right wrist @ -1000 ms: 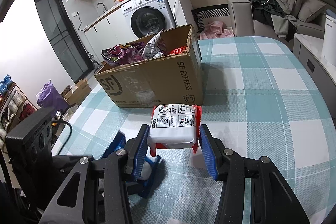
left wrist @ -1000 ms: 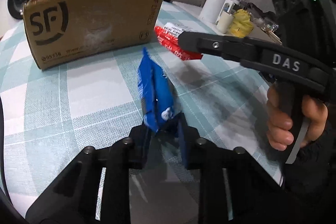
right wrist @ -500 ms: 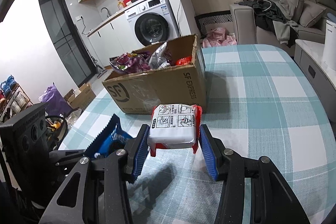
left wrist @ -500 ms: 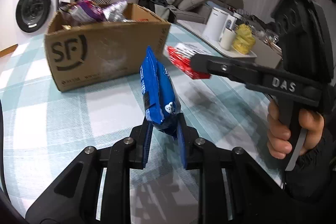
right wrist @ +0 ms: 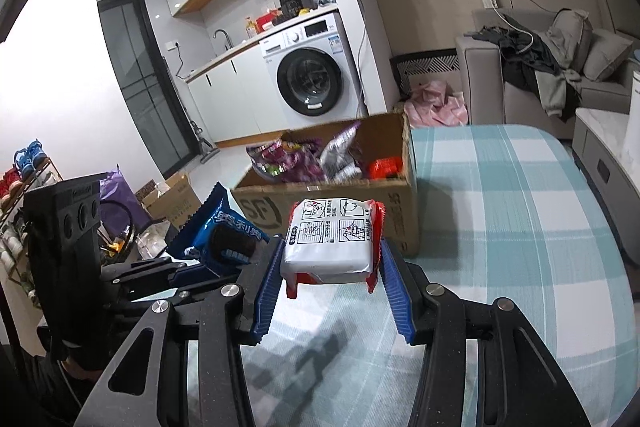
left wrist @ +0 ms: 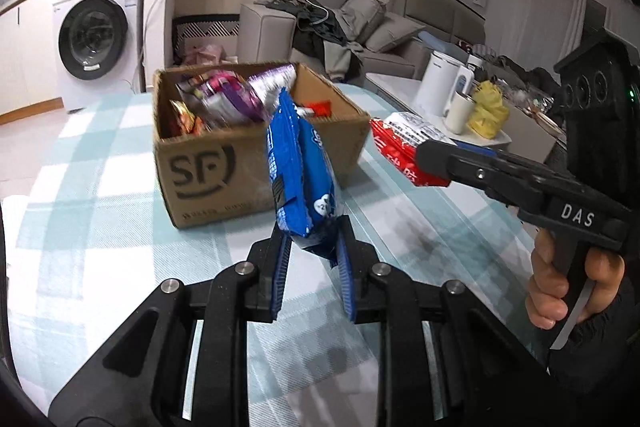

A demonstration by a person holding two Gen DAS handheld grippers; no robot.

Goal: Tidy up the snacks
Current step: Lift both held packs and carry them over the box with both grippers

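Left wrist view. The left gripper [left wrist: 310, 247] is clamped on the lower end of a blue snack packet [left wrist: 298, 171], which stands nearly upright between the blue pads, clear of the checked tablecloth [left wrist: 100, 227]. Beyond the packet, farther away, sits the cardboard box [left wrist: 224, 163] (marked "SF" on its near wall), open at the top and holding several snack bags [left wrist: 232, 95]. To the right, the right gripper [left wrist: 420, 151] enters side-on, gripped by a person's hand [left wrist: 568, 279] at the handle; its fingers hold a red and white packet [left wrist: 404, 143] above the table, near the box's right corner. Far right, a white kettle [left wrist: 440, 91] and a yellow bag [left wrist: 488, 109] stand on a side counter.

Right wrist view. The right gripper [right wrist: 330, 263] is closed on the red and white packet [right wrist: 332, 239], the pads pressing its two sides; the printed white face points up. The packet is held off the tablecloth [right wrist: 500, 207], just in front of the box [right wrist: 400, 215]. To the left, the left gripper [right wrist: 212, 267] holds the blue packet [right wrist: 220, 231] (tilted, serrated end uppermost) at about the same height. A washing machine [right wrist: 312, 71] stands in the far background.
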